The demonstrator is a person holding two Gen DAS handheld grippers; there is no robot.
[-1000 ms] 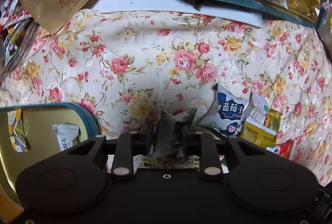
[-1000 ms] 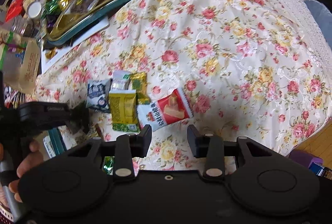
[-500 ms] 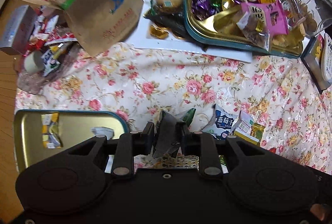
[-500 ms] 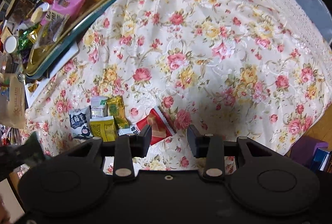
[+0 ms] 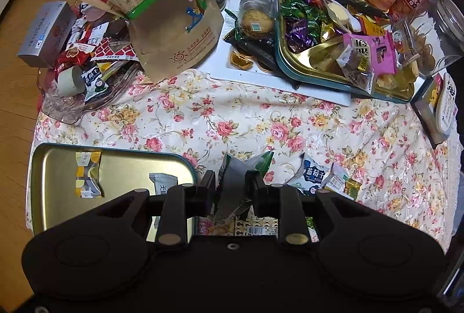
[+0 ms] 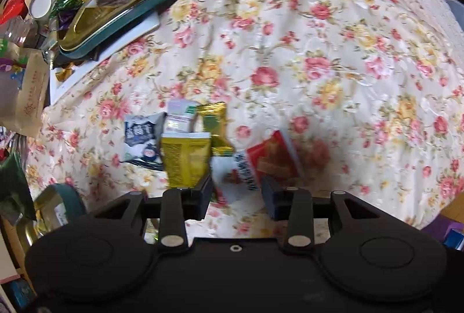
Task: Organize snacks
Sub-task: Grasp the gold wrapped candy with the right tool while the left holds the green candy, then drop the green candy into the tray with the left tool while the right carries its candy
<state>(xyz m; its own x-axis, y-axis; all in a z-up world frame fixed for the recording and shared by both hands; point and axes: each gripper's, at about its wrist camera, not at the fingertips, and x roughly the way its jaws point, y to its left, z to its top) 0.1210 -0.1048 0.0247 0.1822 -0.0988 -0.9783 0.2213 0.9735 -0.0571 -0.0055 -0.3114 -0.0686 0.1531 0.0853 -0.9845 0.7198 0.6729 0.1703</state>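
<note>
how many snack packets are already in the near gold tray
2: a yellow-and-white packet toward the near gold tray's far left, and a white packet toward its right, partly behind the left gripper. More may be hidden under the gripper.

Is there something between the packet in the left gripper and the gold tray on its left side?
Nothing visible blocks it. The left gripper holds the grey-green packet above the cloth, just beside the gold tray, which holds only two small packets with bare space between.

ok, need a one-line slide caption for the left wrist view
Left gripper shut on a grey-green snack packet, above the floral tablecloth beside a gold tray.
</note>
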